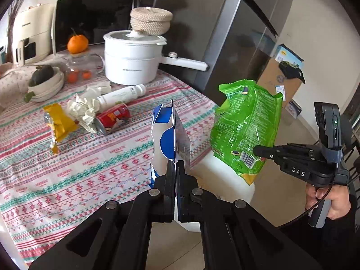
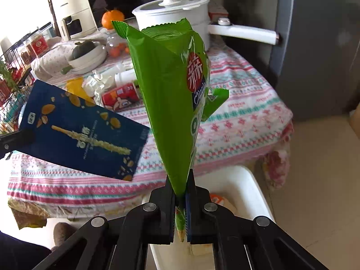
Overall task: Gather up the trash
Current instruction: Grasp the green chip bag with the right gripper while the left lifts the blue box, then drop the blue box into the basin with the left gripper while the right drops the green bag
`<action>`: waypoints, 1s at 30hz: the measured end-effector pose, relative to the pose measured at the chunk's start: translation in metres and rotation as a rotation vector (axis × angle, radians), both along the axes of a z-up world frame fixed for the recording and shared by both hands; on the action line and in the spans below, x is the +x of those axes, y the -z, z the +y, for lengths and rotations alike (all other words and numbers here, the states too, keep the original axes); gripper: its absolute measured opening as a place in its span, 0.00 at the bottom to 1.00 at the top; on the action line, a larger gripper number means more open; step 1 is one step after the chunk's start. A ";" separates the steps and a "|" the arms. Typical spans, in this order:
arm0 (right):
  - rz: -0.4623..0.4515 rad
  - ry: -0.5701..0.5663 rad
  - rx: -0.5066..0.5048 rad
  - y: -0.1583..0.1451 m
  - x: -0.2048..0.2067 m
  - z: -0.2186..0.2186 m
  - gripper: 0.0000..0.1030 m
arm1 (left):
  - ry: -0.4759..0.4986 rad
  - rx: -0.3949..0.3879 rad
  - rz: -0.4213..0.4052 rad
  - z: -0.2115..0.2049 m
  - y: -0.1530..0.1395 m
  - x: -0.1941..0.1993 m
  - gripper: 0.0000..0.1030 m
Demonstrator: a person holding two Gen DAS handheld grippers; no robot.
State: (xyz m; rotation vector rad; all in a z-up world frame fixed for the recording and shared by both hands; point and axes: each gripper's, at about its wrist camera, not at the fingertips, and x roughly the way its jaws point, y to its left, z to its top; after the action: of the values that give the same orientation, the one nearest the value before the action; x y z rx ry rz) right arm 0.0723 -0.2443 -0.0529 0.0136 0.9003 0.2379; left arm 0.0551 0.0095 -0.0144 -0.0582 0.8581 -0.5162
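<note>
My left gripper (image 1: 175,164) is shut on a flattened blue snack box (image 1: 171,135), held upright over the table edge; the box also shows in the right wrist view (image 2: 85,130). My right gripper (image 2: 180,180) is shut on a green snack bag (image 2: 173,90), held above a white bin (image 2: 247,191); the bag also shows in the left wrist view (image 1: 245,126), over the bin (image 1: 216,166). On the patterned tablecloth (image 1: 67,168) lie a red can (image 1: 113,118), a yellow wrapper (image 1: 57,126), crumpled paper (image 1: 83,109) and a white bottle (image 1: 122,95).
A white pot (image 1: 132,60), bowls with a dark vegetable (image 1: 45,81), an orange (image 1: 77,43), a microwave (image 1: 94,18) and a woven basket (image 1: 150,21) stand at the back. A grey fridge (image 1: 245,33) and a cardboard box (image 1: 281,76) are to the right.
</note>
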 end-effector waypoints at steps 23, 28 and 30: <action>0.174 0.064 -0.040 0.064 -0.033 -0.070 0.04 | 0.288 0.230 0.173 -0.131 0.120 -0.012 0.03; 0.193 0.069 -0.029 0.067 -0.031 -0.073 0.05 | 0.238 0.231 0.178 -0.119 0.114 -0.006 0.30; 0.201 0.068 -0.030 0.068 -0.030 -0.072 0.05 | 0.213 0.204 0.162 -0.110 0.107 -0.004 0.60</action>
State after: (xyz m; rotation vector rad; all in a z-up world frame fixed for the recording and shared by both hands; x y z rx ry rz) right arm 0.0420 -0.3161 -0.1212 0.0411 1.1011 0.1616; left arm 0.0510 -0.1004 -0.1211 0.1818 1.0787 -0.6267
